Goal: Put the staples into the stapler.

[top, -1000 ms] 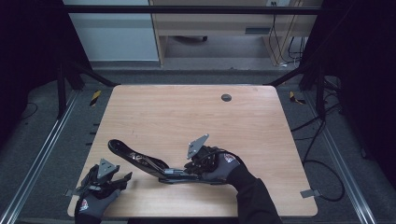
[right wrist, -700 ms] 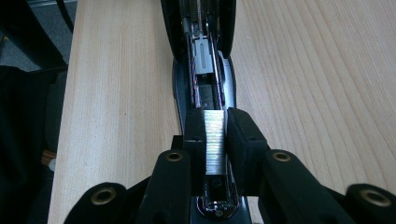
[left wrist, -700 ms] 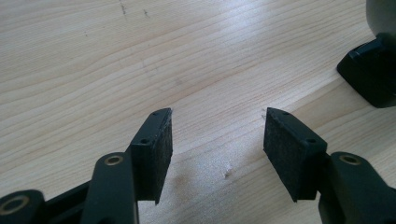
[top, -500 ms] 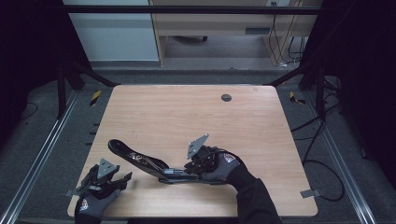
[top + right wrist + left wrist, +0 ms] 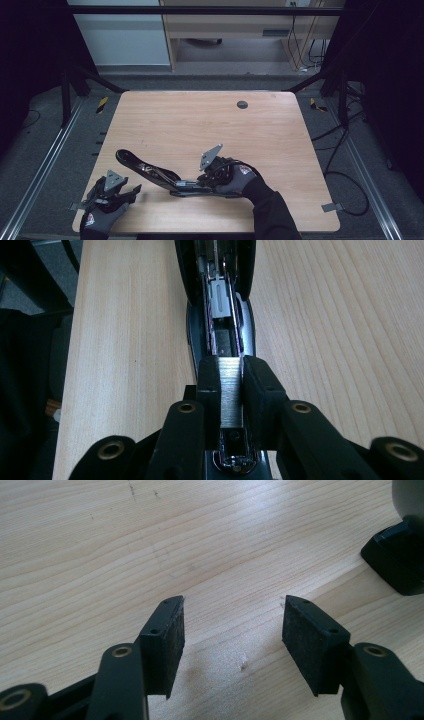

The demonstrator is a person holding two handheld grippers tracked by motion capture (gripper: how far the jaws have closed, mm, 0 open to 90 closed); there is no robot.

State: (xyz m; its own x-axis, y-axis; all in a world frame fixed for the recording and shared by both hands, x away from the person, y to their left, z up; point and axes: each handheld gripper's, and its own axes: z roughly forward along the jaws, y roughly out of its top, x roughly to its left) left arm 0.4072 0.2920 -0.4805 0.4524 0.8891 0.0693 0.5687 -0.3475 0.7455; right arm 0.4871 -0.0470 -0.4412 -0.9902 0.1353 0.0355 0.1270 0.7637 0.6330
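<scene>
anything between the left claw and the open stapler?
Nothing: in the high view, bare wooden table separates the left claw from the stapler.

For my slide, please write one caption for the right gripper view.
Right gripper holds a silver strip of staples over the open black stapler on the wooden table.

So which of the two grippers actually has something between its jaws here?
The right gripper: its pads press a strip of staples over the opened black stapler. The left gripper rests at the table's near-left corner, jaws apart over bare wood.
</scene>
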